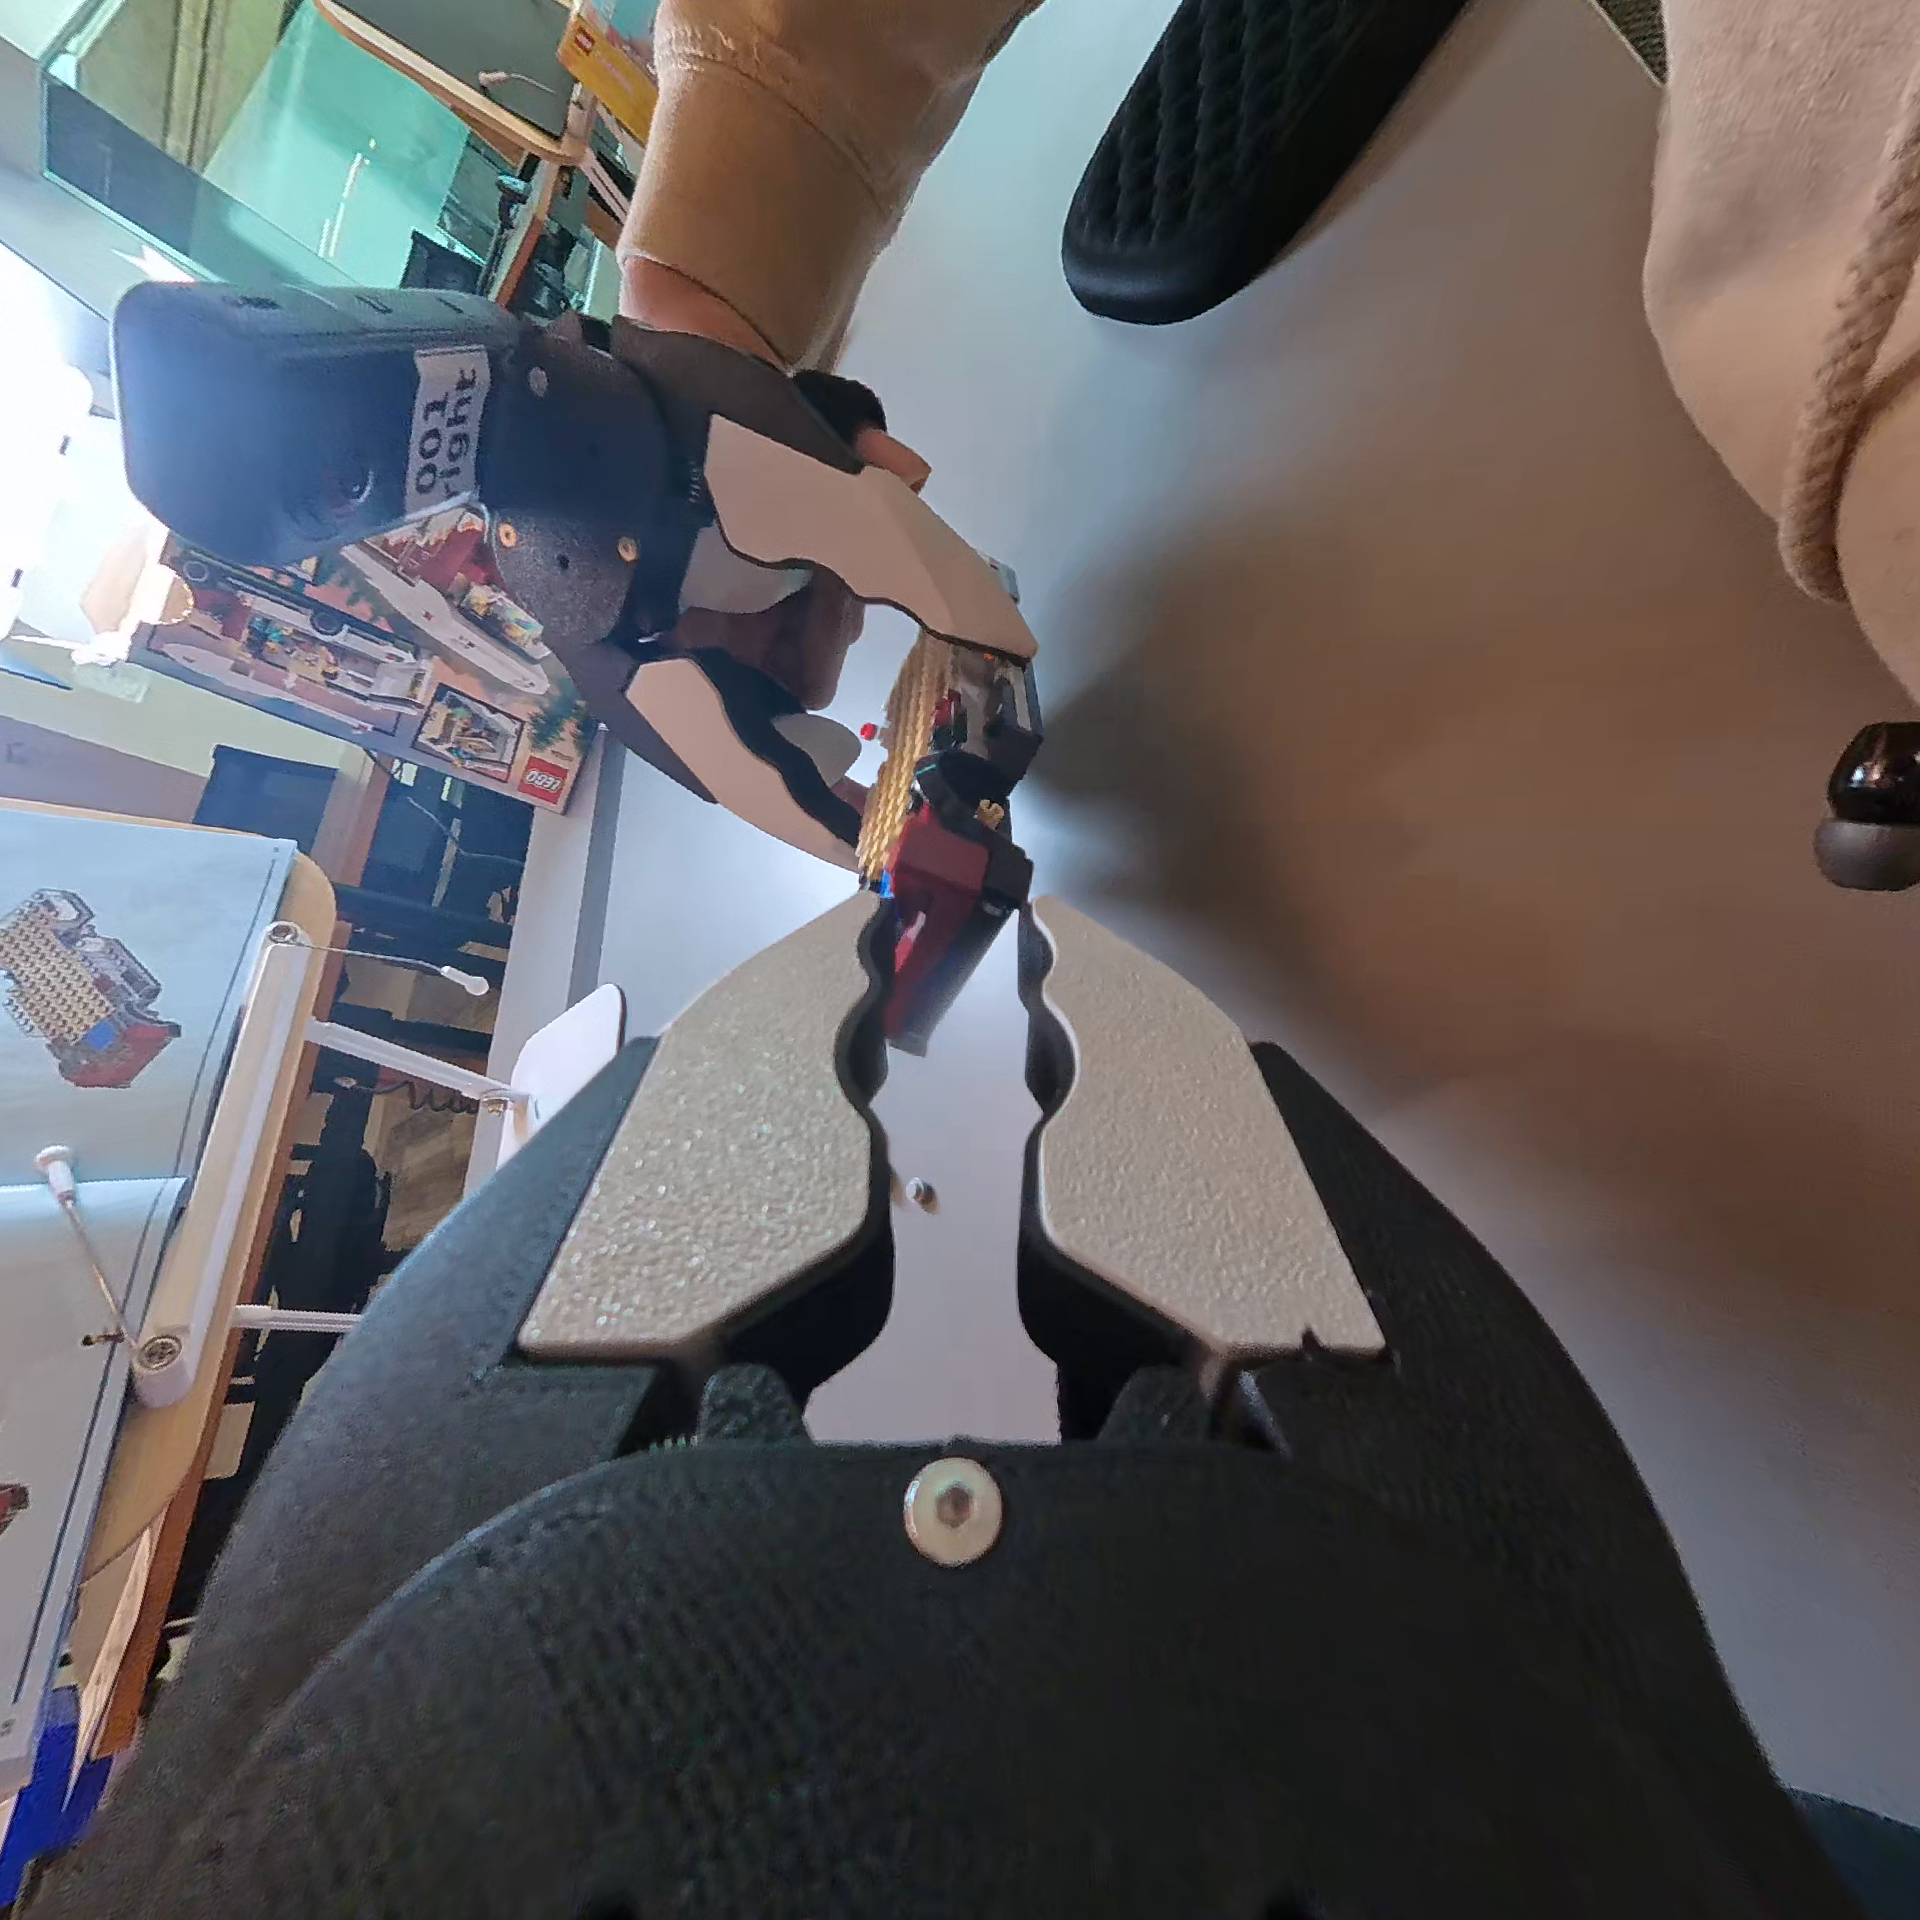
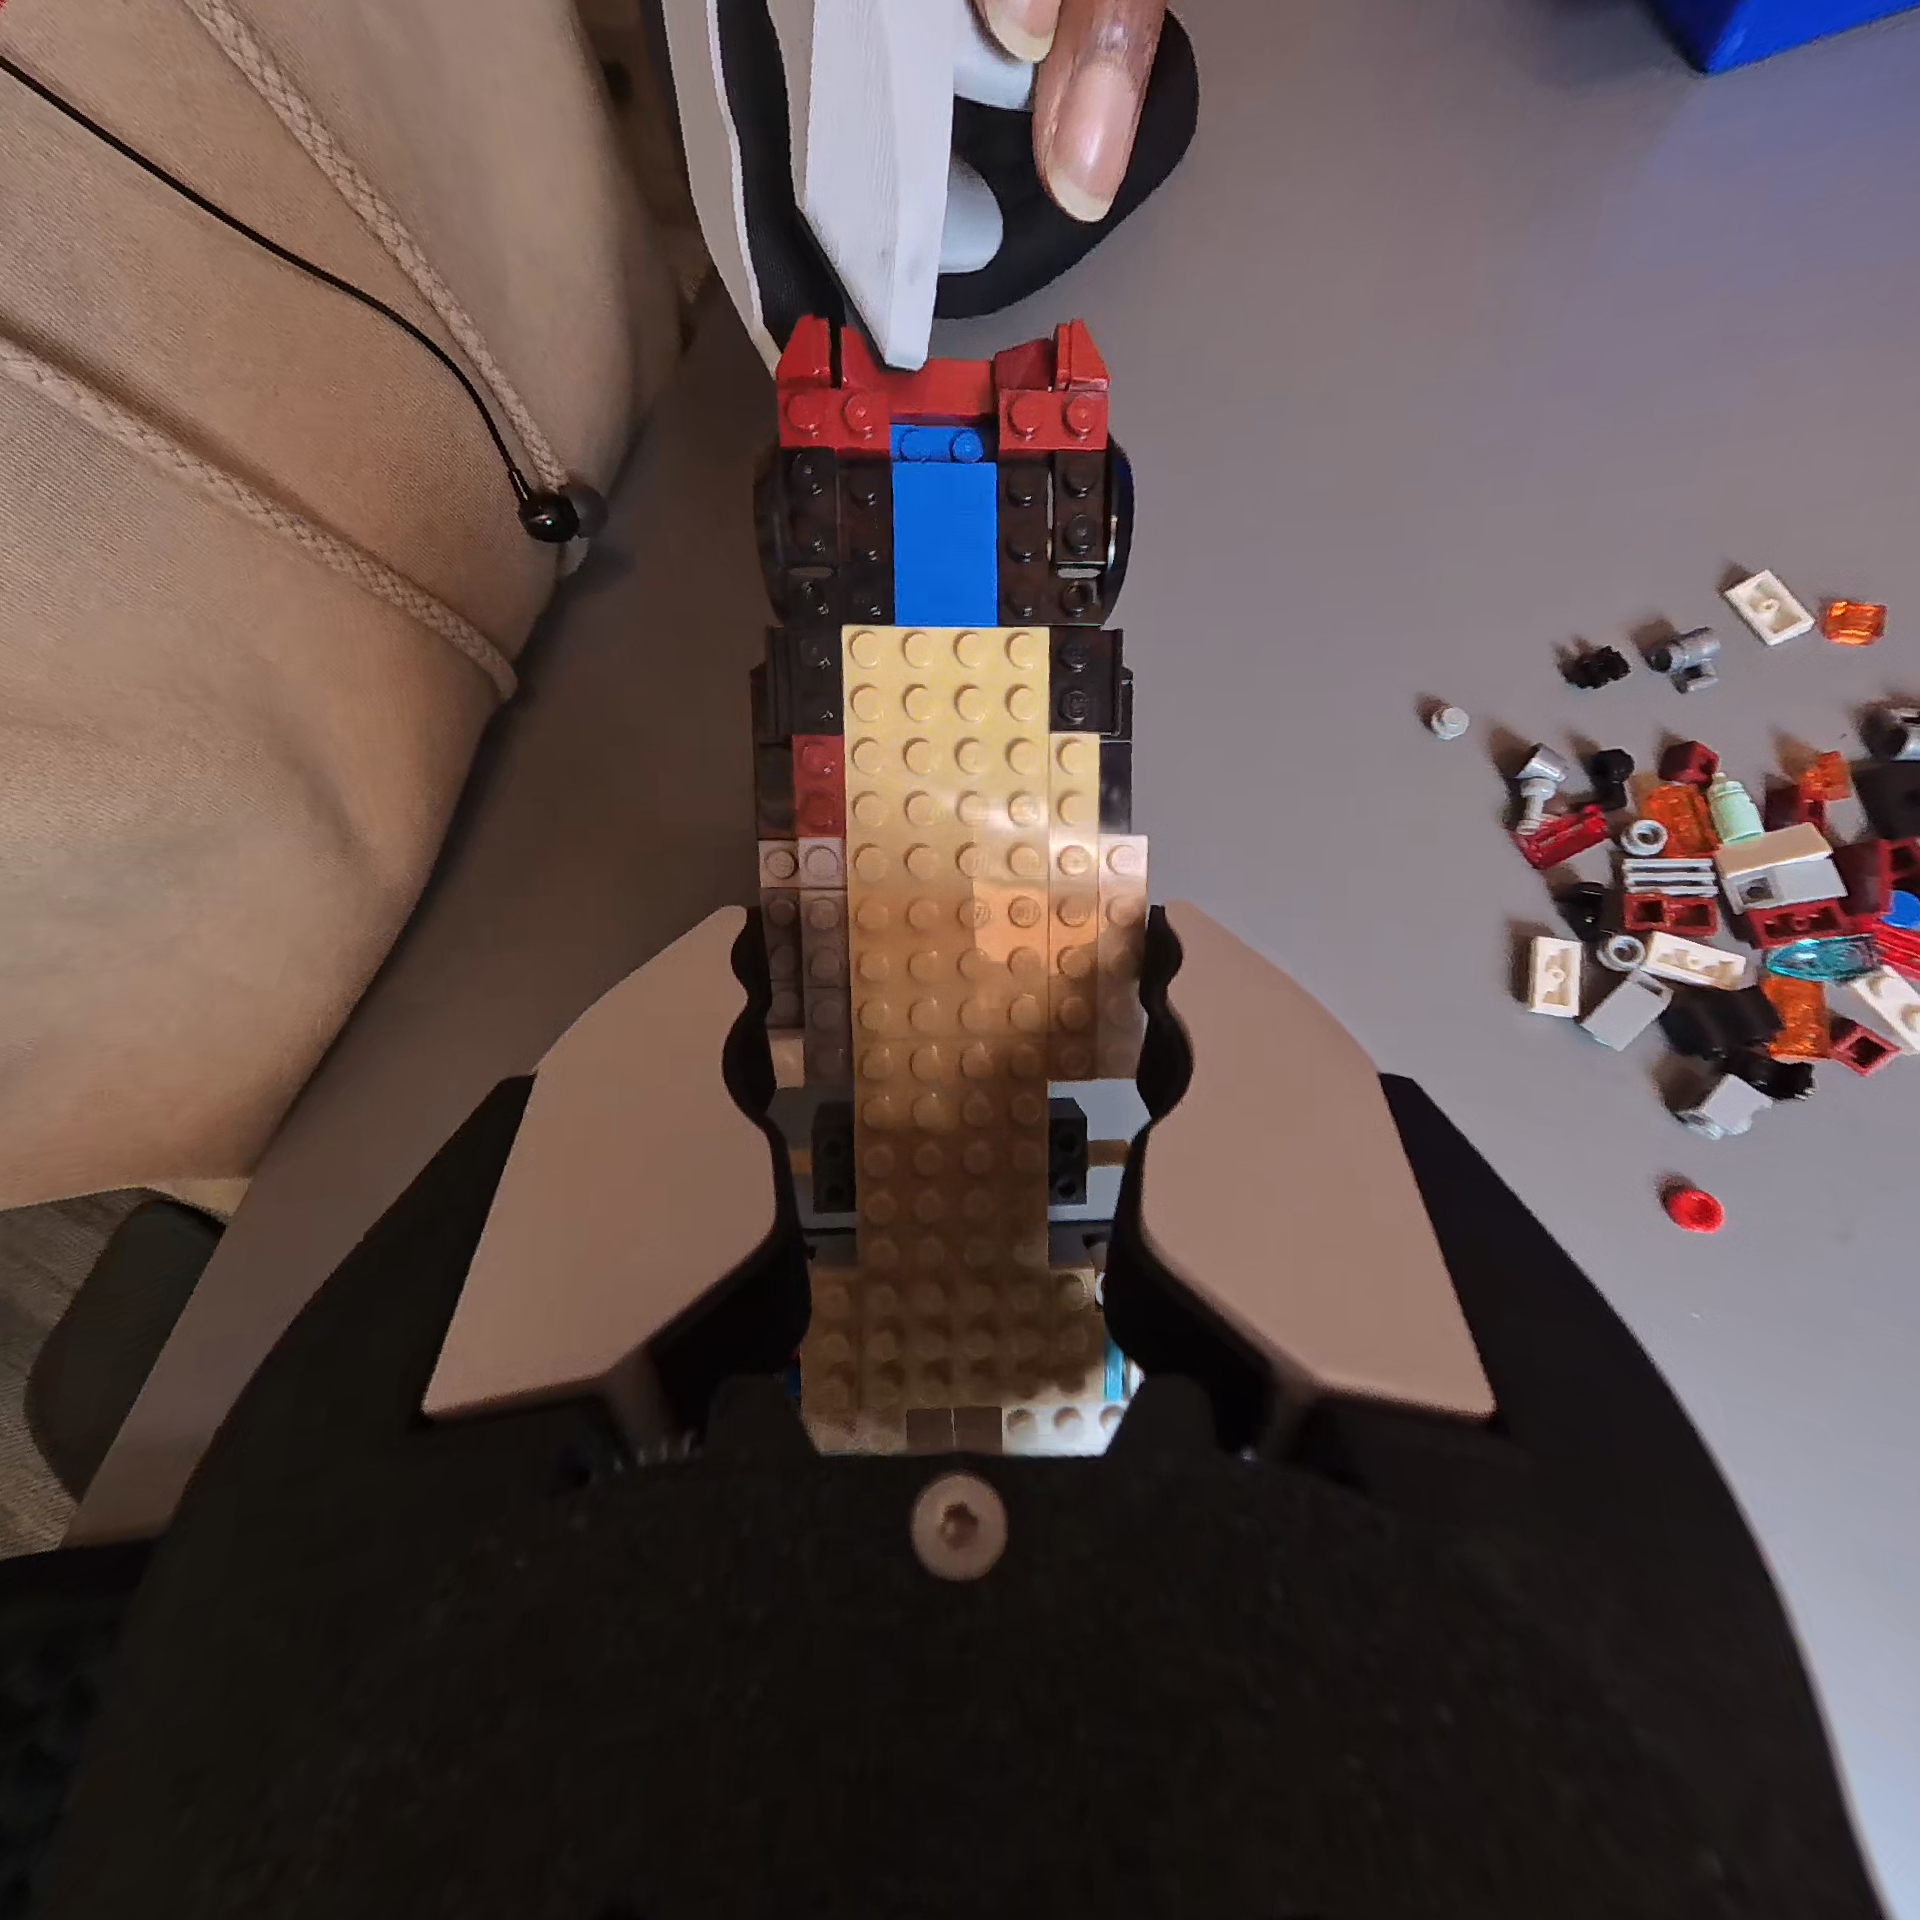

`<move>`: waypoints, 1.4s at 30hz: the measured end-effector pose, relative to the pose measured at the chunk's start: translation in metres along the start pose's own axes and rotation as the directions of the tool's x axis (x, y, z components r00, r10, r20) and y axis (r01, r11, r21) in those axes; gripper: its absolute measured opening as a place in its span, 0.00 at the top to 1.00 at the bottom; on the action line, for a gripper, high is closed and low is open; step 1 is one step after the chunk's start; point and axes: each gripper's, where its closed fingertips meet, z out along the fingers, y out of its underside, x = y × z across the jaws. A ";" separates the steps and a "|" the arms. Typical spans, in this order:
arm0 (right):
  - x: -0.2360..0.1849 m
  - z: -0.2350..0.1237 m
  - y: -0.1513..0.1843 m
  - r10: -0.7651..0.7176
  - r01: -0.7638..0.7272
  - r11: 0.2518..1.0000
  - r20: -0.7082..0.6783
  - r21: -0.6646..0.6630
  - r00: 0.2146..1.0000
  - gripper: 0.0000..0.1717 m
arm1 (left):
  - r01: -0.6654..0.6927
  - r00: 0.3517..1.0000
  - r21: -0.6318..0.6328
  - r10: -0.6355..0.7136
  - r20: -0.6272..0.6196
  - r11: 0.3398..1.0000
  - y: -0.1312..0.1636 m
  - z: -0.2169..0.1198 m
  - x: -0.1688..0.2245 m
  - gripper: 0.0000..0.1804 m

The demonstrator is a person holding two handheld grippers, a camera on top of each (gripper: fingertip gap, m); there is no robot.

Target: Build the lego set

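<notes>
My right gripper (image 2: 951,925) is shut on a long brick model (image 2: 935,831) with a tan studded top, black and grey sides, a blue strip and dark red end pieces. Both pads press on its sides. My left gripper (image 1: 951,914) is open around the model's dark red end (image 1: 935,935). That end rests against one pad, and a thin gap shows at the other. In the right wrist view a white left finger (image 2: 894,208) reaches into the notch between the red end pieces. In the left wrist view the right gripper (image 1: 945,743) holds the model above the table.
A pile of loose small bricks (image 2: 1745,914) and a red round piece (image 2: 1691,1208) lie on the grey table (image 2: 1351,520). A person's beige sweatshirt (image 2: 260,623) is close. A black armrest (image 1: 1247,156), an instruction booklet on a stand (image 1: 104,987) and a toy box (image 1: 364,644) stand around. The tips of one gripper are about 8 centimetres away from the tips of the other.
</notes>
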 end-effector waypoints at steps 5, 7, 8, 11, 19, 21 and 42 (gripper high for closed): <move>-0.005 0.000 -0.004 0.033 -0.037 0.997 0.062 0.060 0.998 0.60 | 0.027 1.000 0.033 -0.027 -0.016 0.999 -0.006 -0.003 0.000 0.88; -0.008 -0.001 -0.007 0.048 -0.057 0.995 0.094 0.086 0.994 0.60 | 0.047 0.999 0.058 -0.046 -0.016 0.997 -0.010 -0.006 -0.003 0.88; -0.010 -0.002 -0.009 0.055 -0.067 0.992 0.115 0.104 0.992 0.60 | 0.056 0.998 0.076 -0.055 -0.015 0.996 -0.014 -0.007 -0.005 0.89; -0.015 -0.005 -0.016 0.075 -0.103 0.982 0.175 0.159 0.982 0.60 | 0.061 0.998 0.102 -0.059 -0.021 0.993 -0.021 -0.011 -0.010 0.89; -0.021 -0.004 -0.022 0.074 -0.121 0.972 0.228 0.202 0.971 0.60 | 0.015 0.999 0.082 -0.011 -0.053 0.997 -0.029 -0.013 -0.014 0.87; -0.021 -0.005 -0.023 0.077 -0.126 0.970 0.229 0.209 0.970 0.60 | 0.005 0.998 0.075 -0.001 -0.056 0.997 -0.029 -0.014 -0.013 0.88; -0.031 0.004 -0.020 0.074 -0.125 0.973 0.246 0.195 0.966 0.60 | 0.079 0.983 0.072 -0.066 -0.169 0.994 -0.034 -0.016 -0.004 0.90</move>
